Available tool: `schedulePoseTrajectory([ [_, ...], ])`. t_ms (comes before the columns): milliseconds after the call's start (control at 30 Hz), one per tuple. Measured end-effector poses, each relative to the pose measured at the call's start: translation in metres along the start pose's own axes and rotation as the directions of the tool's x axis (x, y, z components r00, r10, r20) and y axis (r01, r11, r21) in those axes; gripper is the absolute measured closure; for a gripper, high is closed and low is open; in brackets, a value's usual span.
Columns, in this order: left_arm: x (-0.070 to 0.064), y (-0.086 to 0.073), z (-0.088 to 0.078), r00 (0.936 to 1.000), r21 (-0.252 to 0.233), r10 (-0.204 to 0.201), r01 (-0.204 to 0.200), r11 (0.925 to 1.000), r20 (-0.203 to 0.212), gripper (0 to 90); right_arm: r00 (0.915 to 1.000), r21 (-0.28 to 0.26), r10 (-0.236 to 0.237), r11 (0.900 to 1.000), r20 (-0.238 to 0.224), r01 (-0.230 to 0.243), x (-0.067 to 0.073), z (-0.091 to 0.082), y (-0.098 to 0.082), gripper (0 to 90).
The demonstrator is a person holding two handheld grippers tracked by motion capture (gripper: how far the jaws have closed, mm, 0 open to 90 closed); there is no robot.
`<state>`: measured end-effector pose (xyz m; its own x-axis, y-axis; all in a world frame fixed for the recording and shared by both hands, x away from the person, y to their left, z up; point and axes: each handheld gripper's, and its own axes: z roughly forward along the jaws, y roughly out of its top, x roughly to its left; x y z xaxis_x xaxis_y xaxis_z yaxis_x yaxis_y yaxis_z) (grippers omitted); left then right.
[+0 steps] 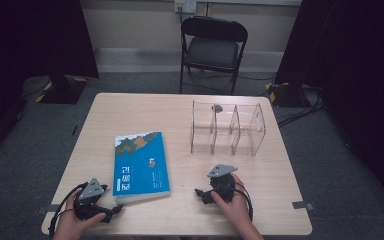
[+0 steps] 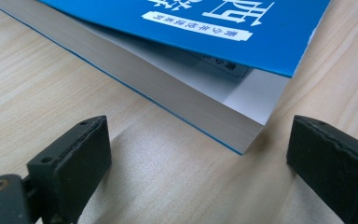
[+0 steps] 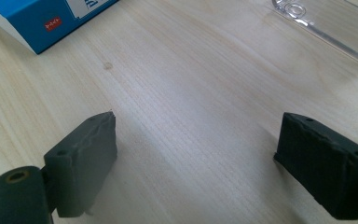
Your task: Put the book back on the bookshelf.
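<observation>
A blue paperback book point(image 1: 141, 166) lies flat on the wooden table point(image 1: 180, 120), left of centre. My left gripper point(image 1: 111, 211) rests at the book's near left corner, open, jaws wide apart and nothing between them. In the left gripper view the book's near corner point(image 2: 242, 135) lies just ahead of the jaws, its cover point(image 2: 223, 28) curling up slightly. My right gripper point(image 1: 201, 194) sits on the table right of the book, open and empty, pointing left. In the right gripper view bare wood lies between the jaws, with the book's spine corner point(image 3: 46, 23) at upper left.
A clear acrylic organiser point(image 1: 227, 129) with three compartments stands at the table's back right; its base edge point(image 3: 326, 28) shows in the right gripper view. A black folding chair point(image 1: 212, 47) stands beyond the table. Dark curtains flank both sides.
</observation>
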<state>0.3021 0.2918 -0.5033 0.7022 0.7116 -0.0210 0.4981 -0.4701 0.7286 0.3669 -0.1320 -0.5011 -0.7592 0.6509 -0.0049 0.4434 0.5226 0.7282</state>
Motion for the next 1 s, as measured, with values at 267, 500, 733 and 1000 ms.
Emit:
schedulePoseTrajectory([
  [267,-0.004,0.004,0.004,0.9997,0.018,-0.011,0.011,0.9998,-0.021,0.9,1.0,0.0,0.001,1.0,0.0,-0.001,0.0,0.0,0.0,11.5],
  [500,-0.005,0.004,0.003,0.9954,-0.001,-0.059,0.059,0.9982,-0.076,10.3,1.0,0.0,0.0,1.0,0.0,0.0,0.0,0.0,0.0,11.5],
  [733,-0.006,0.006,0.003,0.9951,0.01,-0.06,0.061,0.9981,-0.078,9.9,1.0,-0.003,-0.005,1.0,-0.002,0.005,0.0,0.001,0.0,11.5],
  [1000,-0.014,0.018,-0.002,0.9952,0.089,-0.076,0.081,0.9927,-0.062,30.4,1.0,-0.002,-0.007,1.0,-0.004,0.007,-0.001,0.001,0.001,11.5],
])
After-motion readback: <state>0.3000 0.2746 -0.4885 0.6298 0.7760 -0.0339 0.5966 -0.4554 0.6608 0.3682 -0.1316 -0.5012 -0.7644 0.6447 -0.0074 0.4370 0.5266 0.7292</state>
